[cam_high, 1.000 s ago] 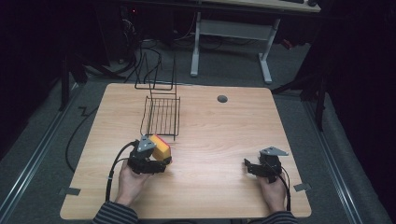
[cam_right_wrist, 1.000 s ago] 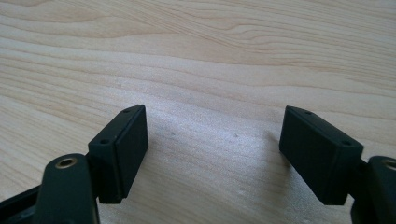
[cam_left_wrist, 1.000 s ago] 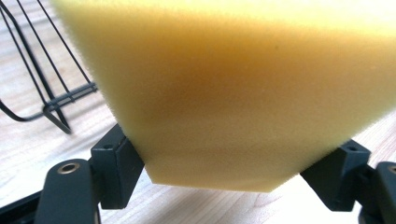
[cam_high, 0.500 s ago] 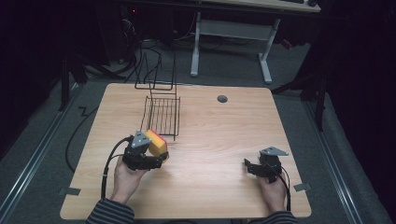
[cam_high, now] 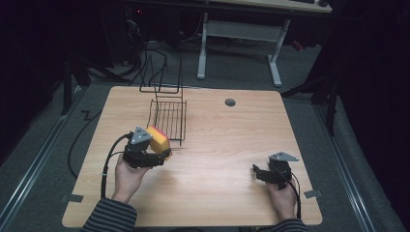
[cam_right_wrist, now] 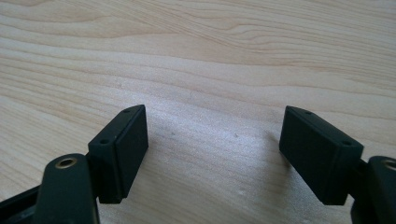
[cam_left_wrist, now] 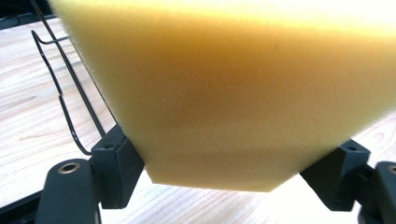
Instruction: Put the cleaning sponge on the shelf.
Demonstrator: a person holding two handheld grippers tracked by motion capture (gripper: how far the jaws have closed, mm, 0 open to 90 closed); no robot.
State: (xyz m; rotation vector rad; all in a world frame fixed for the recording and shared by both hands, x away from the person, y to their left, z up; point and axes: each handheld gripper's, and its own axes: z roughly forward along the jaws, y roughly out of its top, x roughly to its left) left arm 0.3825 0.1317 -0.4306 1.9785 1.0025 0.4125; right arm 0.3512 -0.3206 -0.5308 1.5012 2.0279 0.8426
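Dim workshop surroundings frame a pale wooden table (cam_high: pixel 217 145), seen from above the person's side, with dark floor and cables around it.

Nearest the viewer, two forearms enter from the bottom edge. On the person's right, the right gripper (cam_high: pixel 265 172) sits low over bare wood near the table's front right corner. In its own view, its two black jaws stand wide apart with nothing but wood grain between them. It is well apart from everything else on the table.

On the person's left, the left hand (cam_high: pixel 126 175) holds the left gripper (cam_high: pixel 155 153) a little farther forward, angled toward the table's middle. Its jaws are closed on a yellow sponge (cam_high: pixel 158 140) with a reddish upper face. In the left gripper view the sponge (cam_left_wrist: pixel 233 93) bulges out between the two jaws, its soft yellow foam squeezed narrower where they pinch it.

Just beyond the sponge stands a black wire rack (cam_high: pixel 168 116), a flat grid of thin rods with a taller upright wire frame rising at its far end. The rack's long axis runs away from the person, toward the far edge. The sponge lies just beside the rack's near right corner; whether they touch cannot be told. The rack's thin wires (cam_left_wrist: pixel 70 107) also appear at the left of the left gripper view.

Judging from this layout, the left gripper is by far the nearer to the rack, which lies forward and slightly to its left.

Farther back, a small dark round grommet (cam_high: pixel 230 102) is set in the tabletop.
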